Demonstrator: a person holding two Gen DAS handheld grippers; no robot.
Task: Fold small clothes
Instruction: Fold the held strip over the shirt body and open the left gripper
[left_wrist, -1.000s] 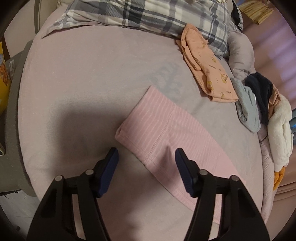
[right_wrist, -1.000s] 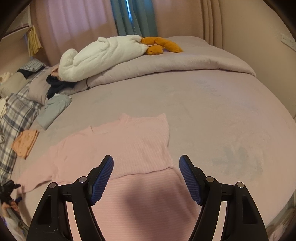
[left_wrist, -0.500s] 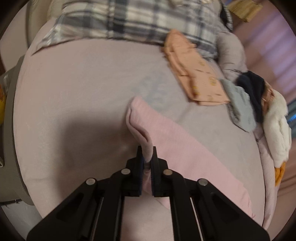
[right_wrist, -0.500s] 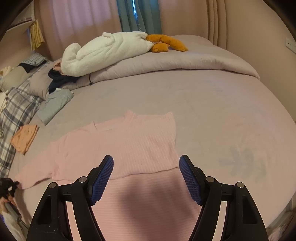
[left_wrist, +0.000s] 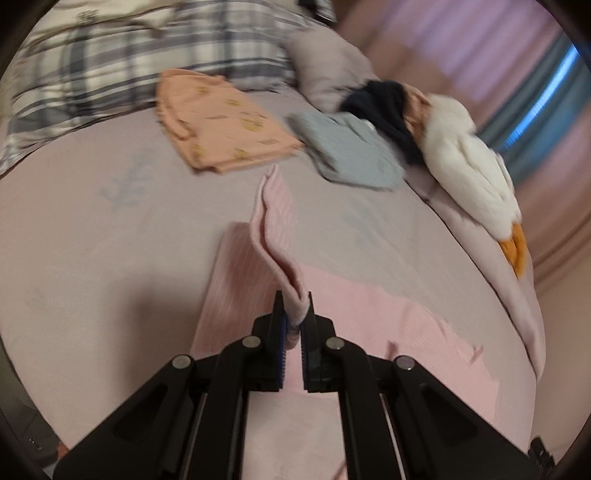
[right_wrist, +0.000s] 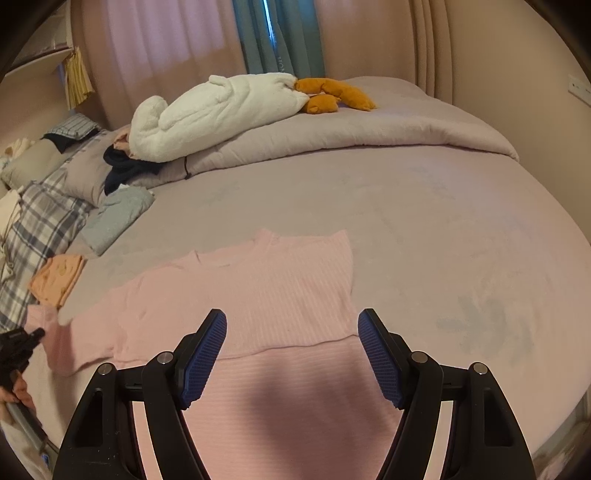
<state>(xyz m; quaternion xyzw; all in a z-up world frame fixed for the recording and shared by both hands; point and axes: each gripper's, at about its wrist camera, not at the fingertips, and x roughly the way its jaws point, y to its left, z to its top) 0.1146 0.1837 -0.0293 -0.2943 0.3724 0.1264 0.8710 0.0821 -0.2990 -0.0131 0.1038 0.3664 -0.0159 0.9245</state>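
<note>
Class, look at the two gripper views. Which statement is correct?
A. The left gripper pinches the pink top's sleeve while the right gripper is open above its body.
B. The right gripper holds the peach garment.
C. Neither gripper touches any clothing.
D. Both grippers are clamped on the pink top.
A: the left gripper is shut on a raised fold of the pink top's sleeve, while the right gripper has its jaws wide apart over the pink top.

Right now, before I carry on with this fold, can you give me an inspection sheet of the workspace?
Surface: bed, mauve cover.
Job's things: pink top spread flat; its sleeve lifted.
Clutter: folded peach garment, grey garment, dark garment, white plush toy, plaid pillow.
Grippers: left tongs shut on the sleeve; right tongs open above the top's hem.
Cables: nothing seen.
Surroundings: curtains, wall.
</note>
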